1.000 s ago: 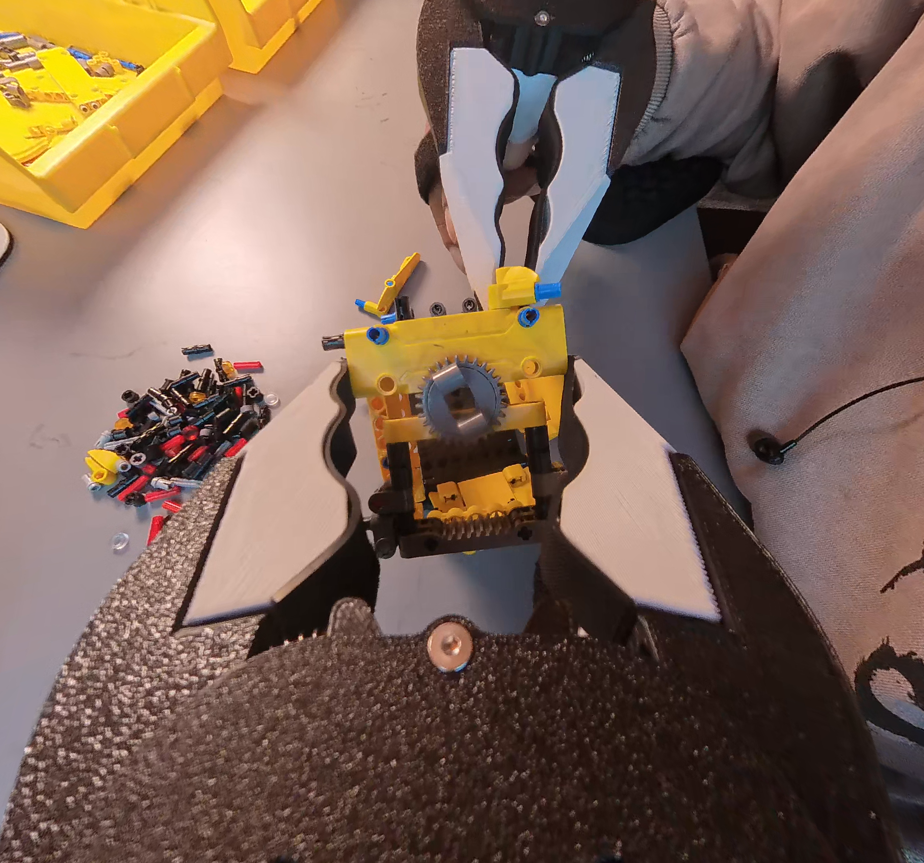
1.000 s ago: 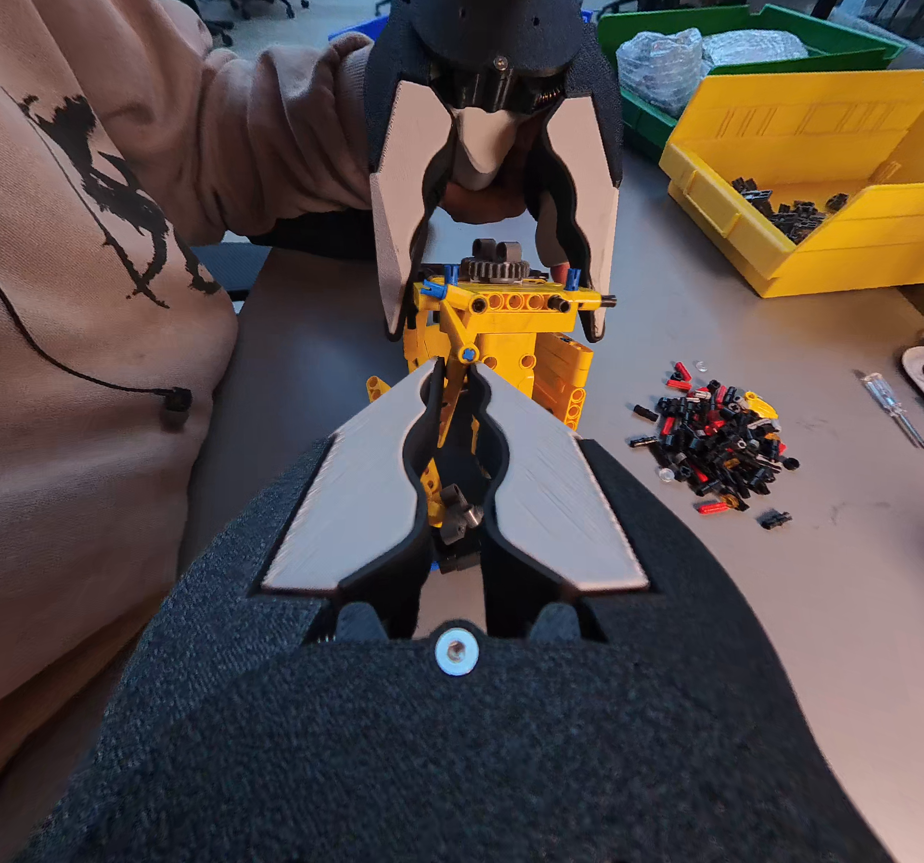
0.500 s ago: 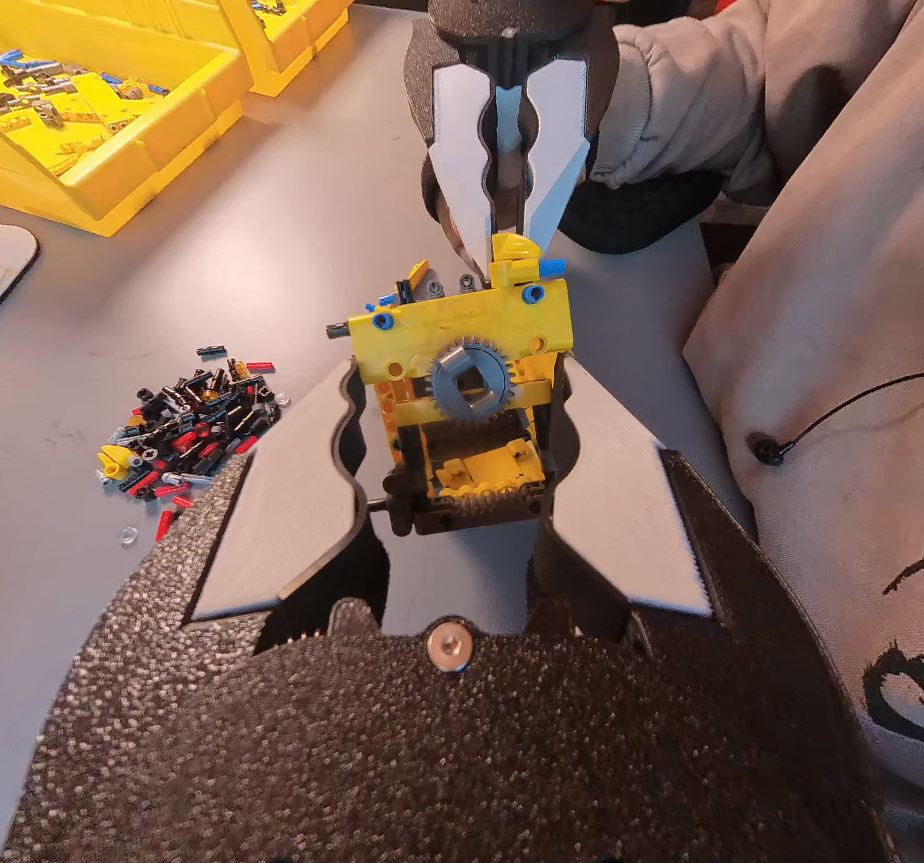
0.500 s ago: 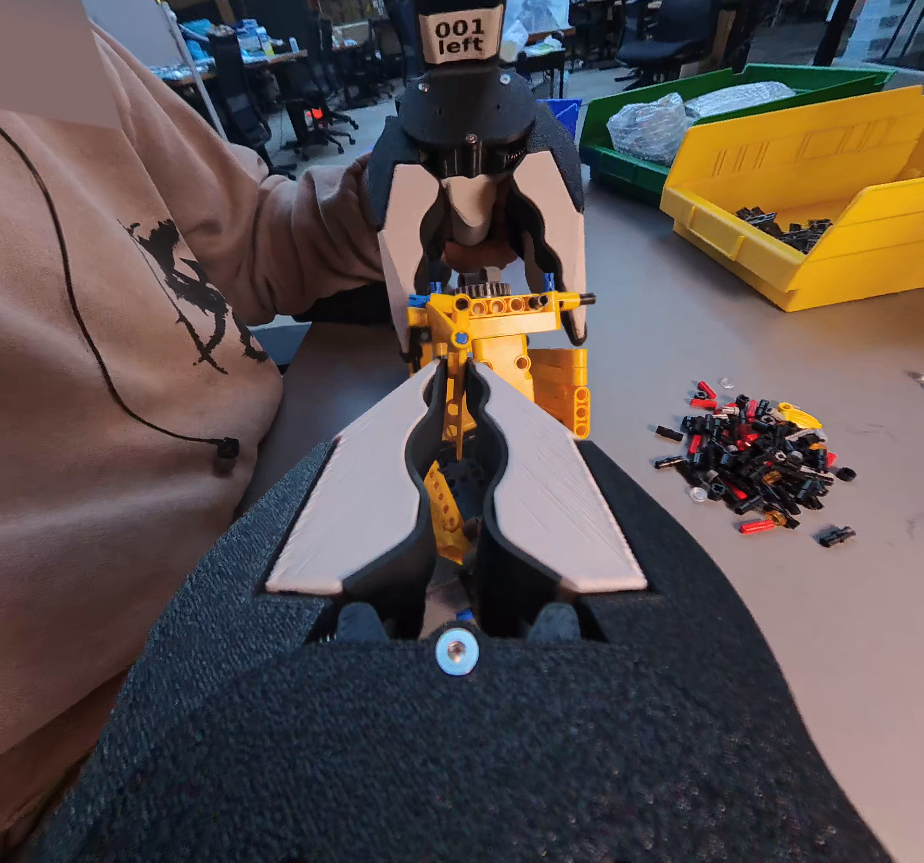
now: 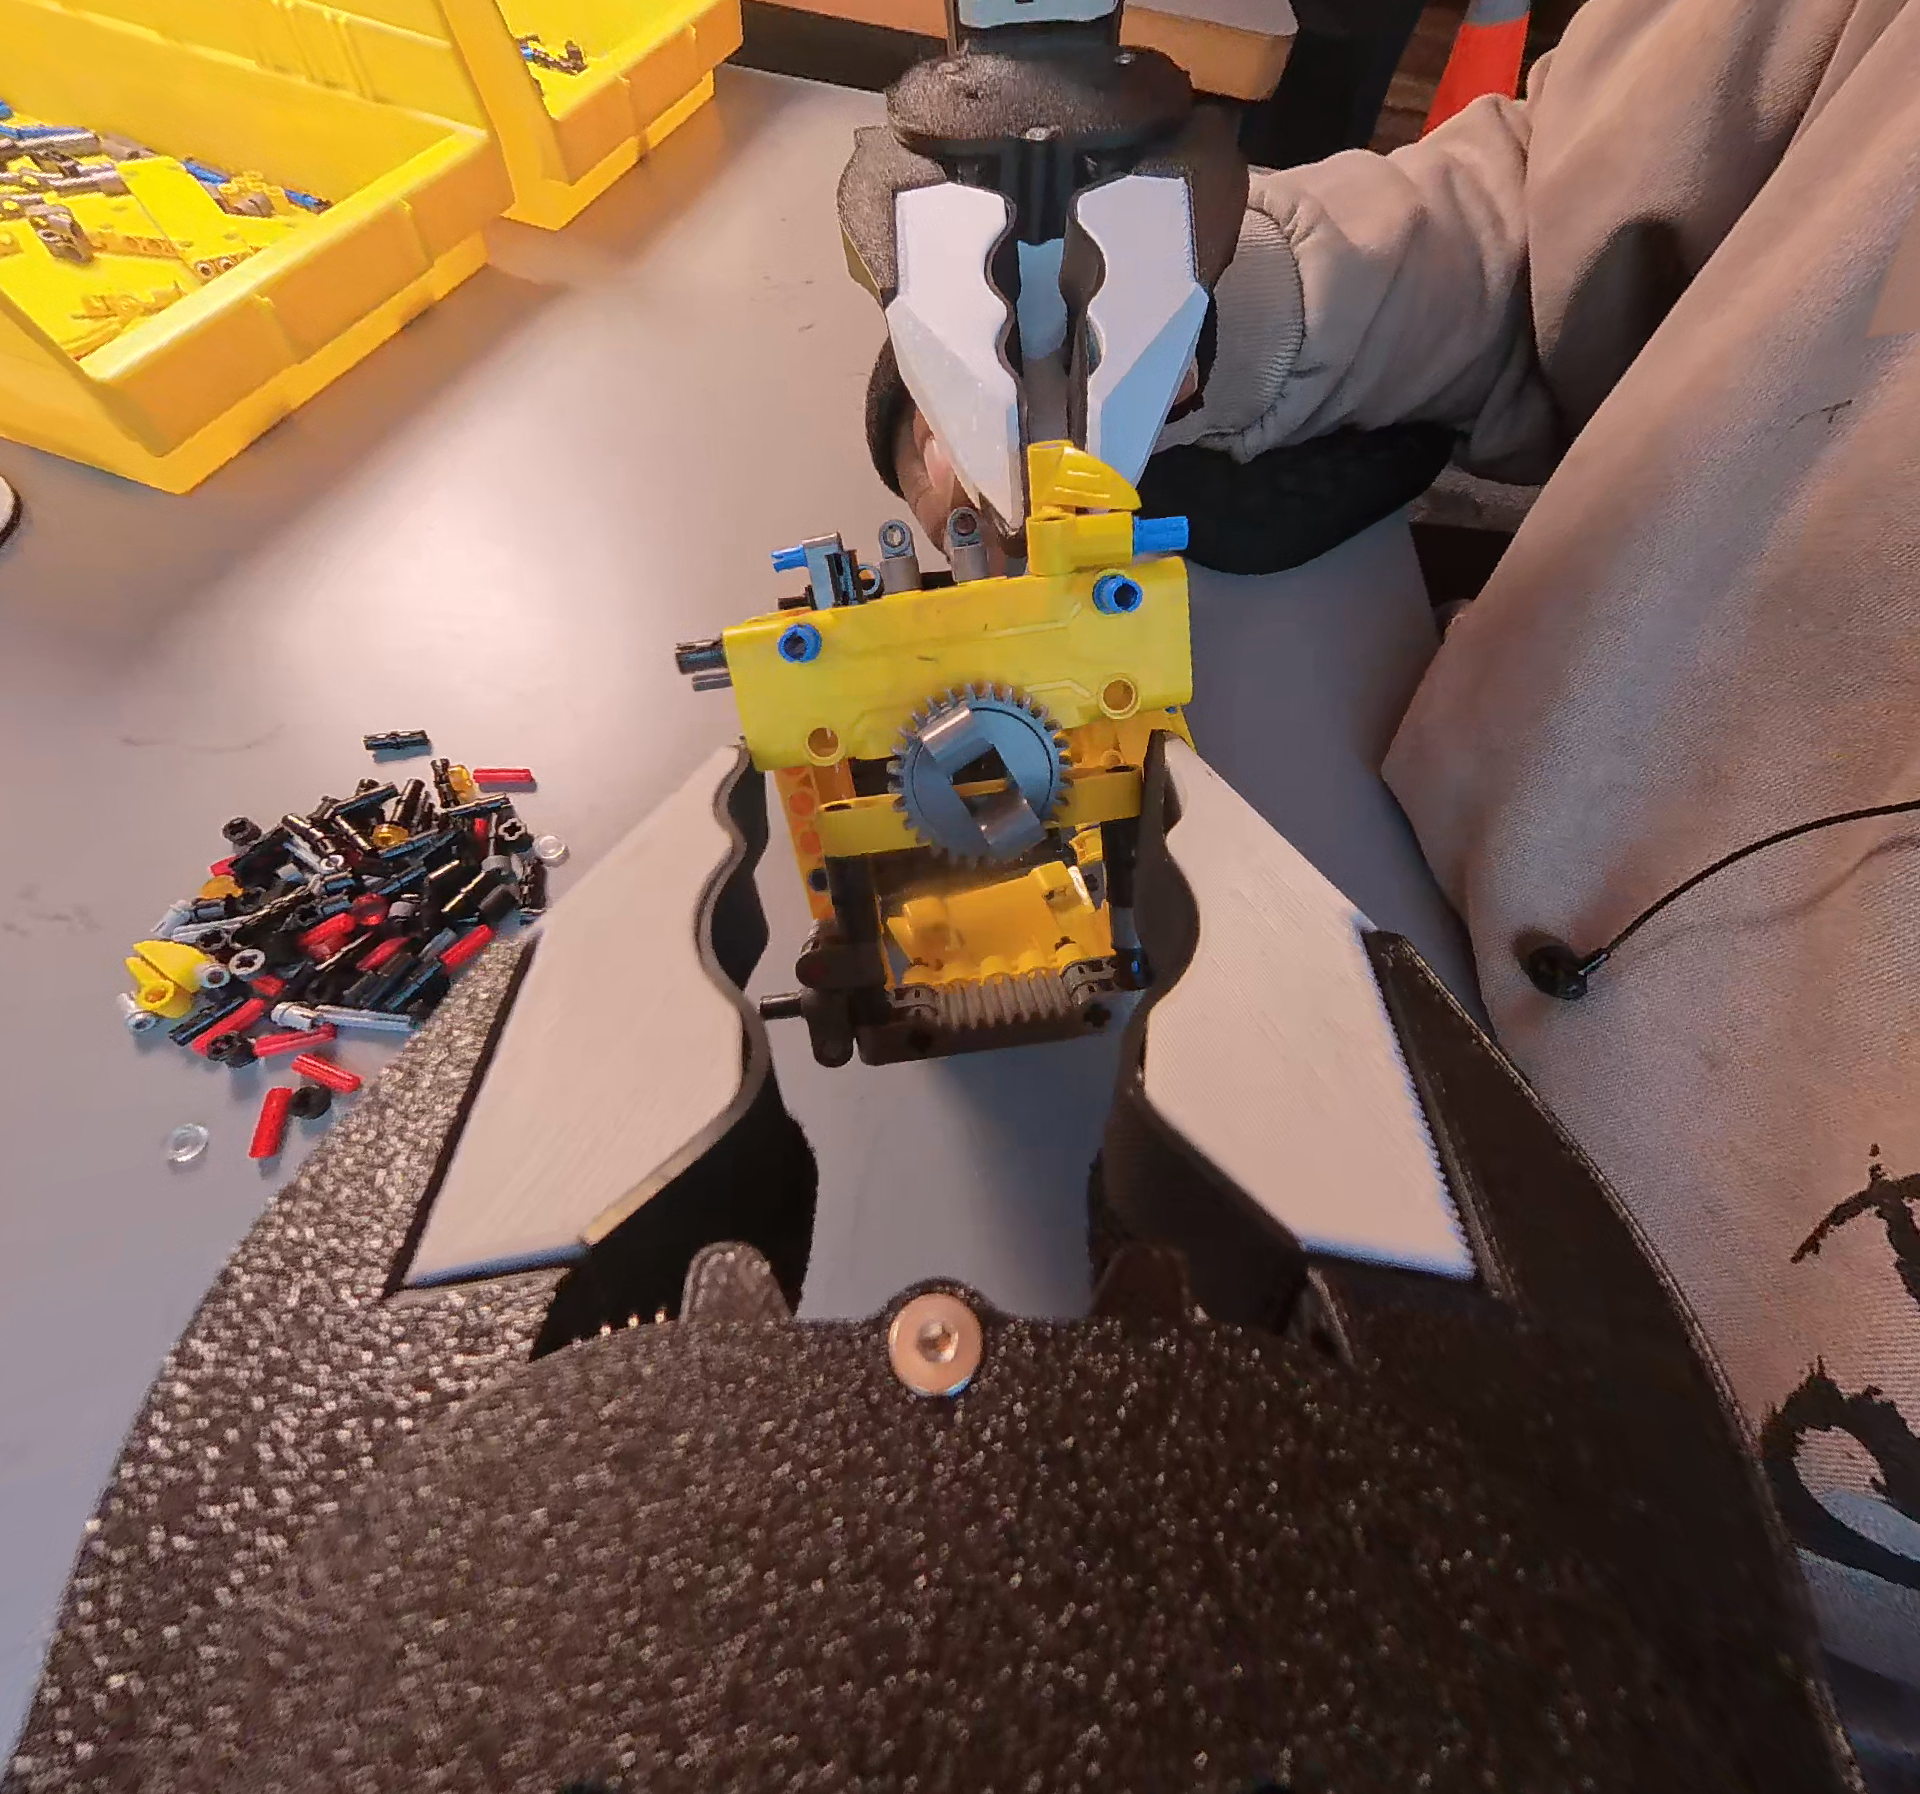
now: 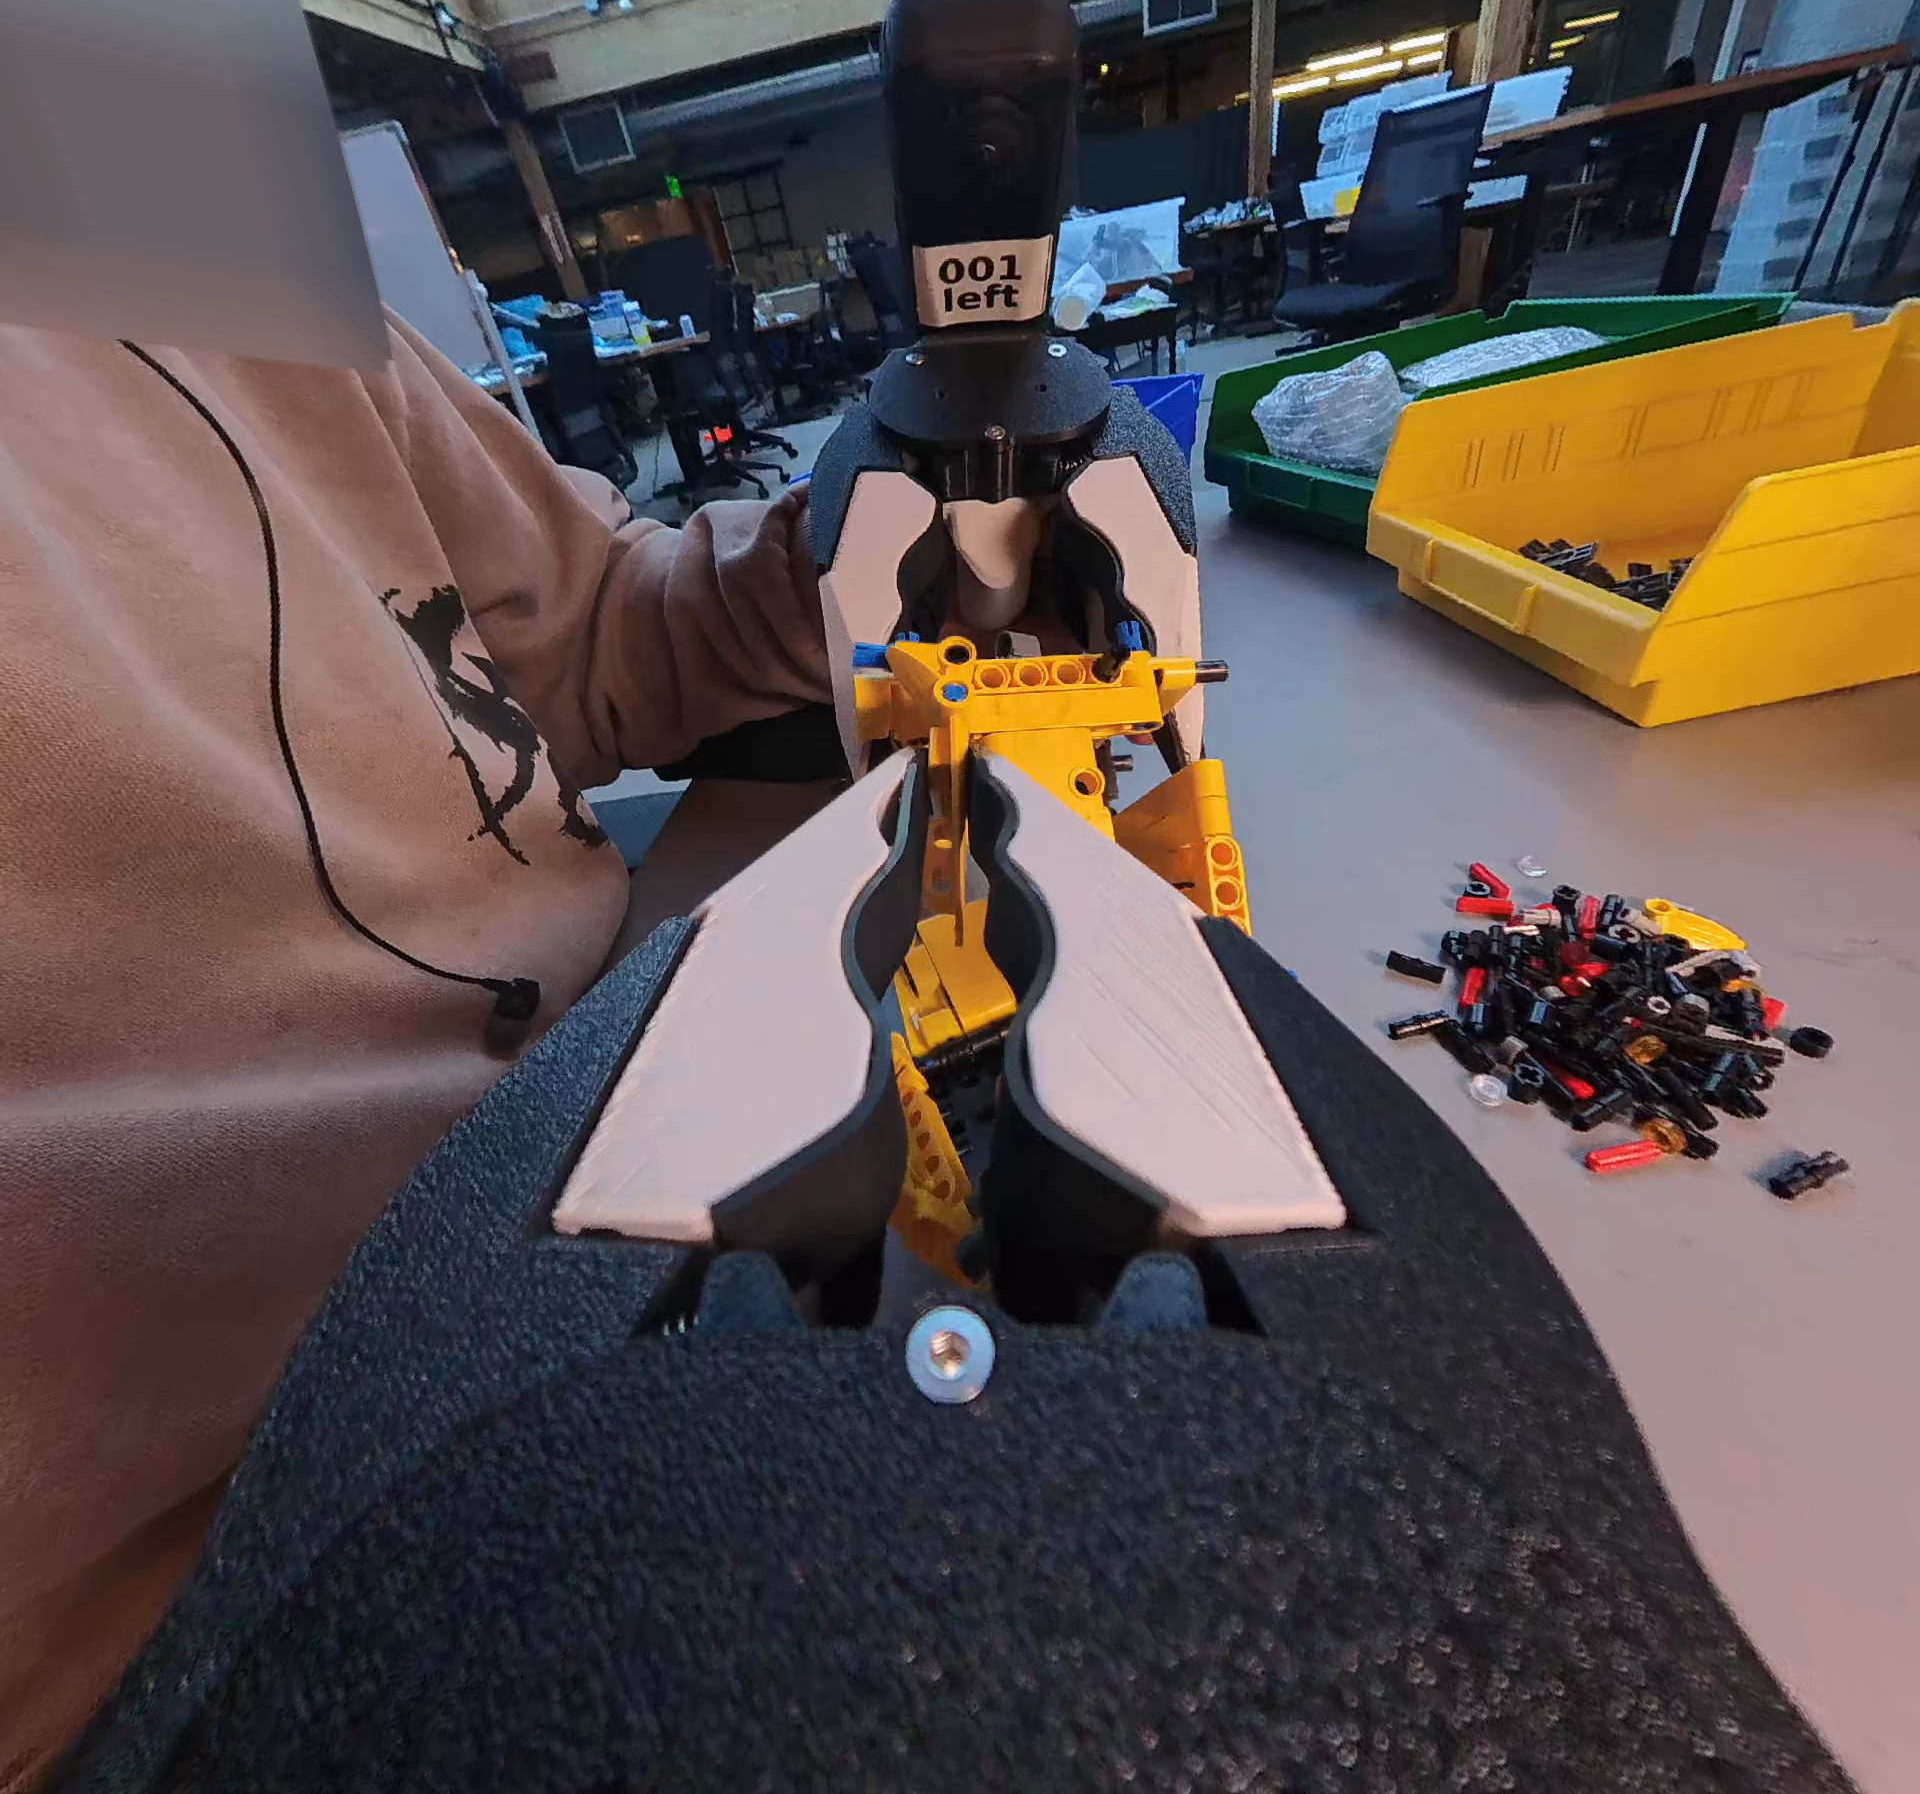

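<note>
the yellow brick assembly (image 5: 961, 788) stands on the grey worktop (image 5: 540, 518), seen at the centre of the left wrist view. it is clamped across its lower body by the left hand-held gripper (image 5: 951, 778), whose jaws are spread about the width of the model and pressed against both flanks. a grey gear wheel (image 5: 982, 783) is carried on the near face, with a toothed grey strip below it.

at 12 o'clock of the model the right hand-held gripper (image 6: 943, 768) is seen, nearly closed, its tips pinched on a thin yellow beam (image 6: 943, 840) that hangs from the top bar; only a narrow gap is left between the jaws.

at 9 o'clock of the model in the left wrist view a heap of small black and red pins (image 5: 343, 913) is spread on the worktop, well apart from it. yellow bins (image 5: 312, 217) are set at 10 o'clock, and a green bin (image 6: 1351, 456) is seen farther off in the right wrist view.

the model is judged light and stiff as a block, yet fragile at its joints: pressed-in pins and thin beams could be popped loose by a sideways pull. the solid side frames are judged the safest hold; gear and thin arms are best spared.
</note>
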The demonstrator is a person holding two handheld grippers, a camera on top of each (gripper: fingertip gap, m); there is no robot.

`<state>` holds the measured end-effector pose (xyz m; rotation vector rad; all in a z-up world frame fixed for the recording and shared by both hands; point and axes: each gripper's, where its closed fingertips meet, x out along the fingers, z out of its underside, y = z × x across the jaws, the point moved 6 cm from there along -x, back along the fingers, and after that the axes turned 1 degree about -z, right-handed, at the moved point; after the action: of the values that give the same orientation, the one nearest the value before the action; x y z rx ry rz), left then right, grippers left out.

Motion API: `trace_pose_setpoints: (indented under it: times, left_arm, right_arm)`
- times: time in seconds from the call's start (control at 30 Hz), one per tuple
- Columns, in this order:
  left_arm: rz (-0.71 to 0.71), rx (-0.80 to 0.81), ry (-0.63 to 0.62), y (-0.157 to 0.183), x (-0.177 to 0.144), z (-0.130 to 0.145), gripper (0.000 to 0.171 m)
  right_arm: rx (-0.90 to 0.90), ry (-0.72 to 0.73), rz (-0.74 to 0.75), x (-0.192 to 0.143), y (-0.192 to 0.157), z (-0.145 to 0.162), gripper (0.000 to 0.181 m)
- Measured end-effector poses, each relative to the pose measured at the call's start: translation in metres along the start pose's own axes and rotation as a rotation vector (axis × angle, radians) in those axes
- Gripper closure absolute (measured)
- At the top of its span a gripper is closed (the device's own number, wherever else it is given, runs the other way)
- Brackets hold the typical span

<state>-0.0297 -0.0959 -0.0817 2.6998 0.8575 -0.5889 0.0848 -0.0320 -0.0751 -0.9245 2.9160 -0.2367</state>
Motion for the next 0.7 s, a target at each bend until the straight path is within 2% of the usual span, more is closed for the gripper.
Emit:
trace_pose_setpoints:
  times: [0.1, 0.17, 0.27, 0.33, 0.5, 0.7]
  left_arm:
    - [0.004, -0.008, 0.008, 0.0, -0.001, -0.001, 0.1]
    - [-0.003, 0.004, -0.012, 0.001, -0.001, 0.002, 0.101]
    - [-0.005, 0.002, -0.016, 0.002, -0.002, 0.001, 0.101]
    - [-0.011, 0.017, -0.02, 0.004, -0.001, 0.0, 0.101]
    - [-0.018, 0.032, -0.031, 0.007, 0.001, 0.0, 0.101]
    - [0.005, 0.073, -0.055, 0.012, 0.001, 0.001, 0.102]
  right_arm:
    - [0.022, 0.026, -0.013, -0.001, 0.001, 0.0, 0.177]
    - [0.04, -0.021, -0.032, 0.001, 0.001, 0.003, 0.176]
    - [-0.055, -0.11, 0.009, 0.005, -0.003, 0.002, 0.175]
    - [-0.116, -0.151, 0.051, 0.006, -0.005, -0.003, 0.164]
    - [-0.203, -0.21, 0.074, 0.006, -0.01, -0.008, 0.165]
    - [-0.298, -0.297, -0.043, 0.013, -0.016, -0.012, 0.17]
